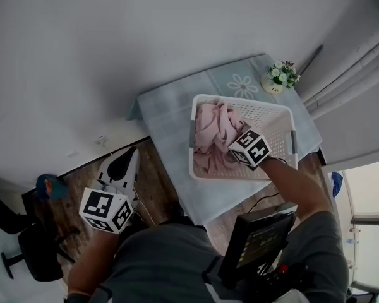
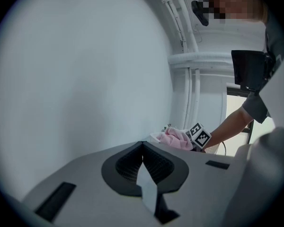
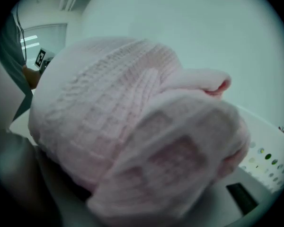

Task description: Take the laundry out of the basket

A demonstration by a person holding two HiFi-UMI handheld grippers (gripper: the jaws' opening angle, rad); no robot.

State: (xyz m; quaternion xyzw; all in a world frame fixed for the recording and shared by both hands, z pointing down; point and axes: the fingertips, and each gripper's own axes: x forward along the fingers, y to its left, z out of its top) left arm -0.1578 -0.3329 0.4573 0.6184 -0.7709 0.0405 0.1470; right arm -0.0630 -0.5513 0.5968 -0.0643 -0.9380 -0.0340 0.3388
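Observation:
A white plastic laundry basket (image 1: 275,109) stands on a small table. Crumpled pink knitted laundry (image 1: 211,131) fills its left half. My right gripper (image 1: 232,149) reaches into the basket from the near side, its jaws closed into the pink cloth. In the right gripper view the pink laundry (image 3: 132,126) bulges over the jaws and hides them, with the basket rim (image 3: 267,150) behind. My left gripper (image 1: 130,155) hangs low over the floor, left of the table, with its jaws shut and nothing in them. In the left gripper view the pink laundry (image 2: 175,138) shows far off.
The table wears a light blue cloth (image 1: 170,115) and carries a small flower pot (image 1: 279,77) at its far corner. White curtains (image 1: 354,62) hang at the right. A black chair (image 1: 31,251) and a blue object (image 1: 47,185) sit on the wood floor at the left.

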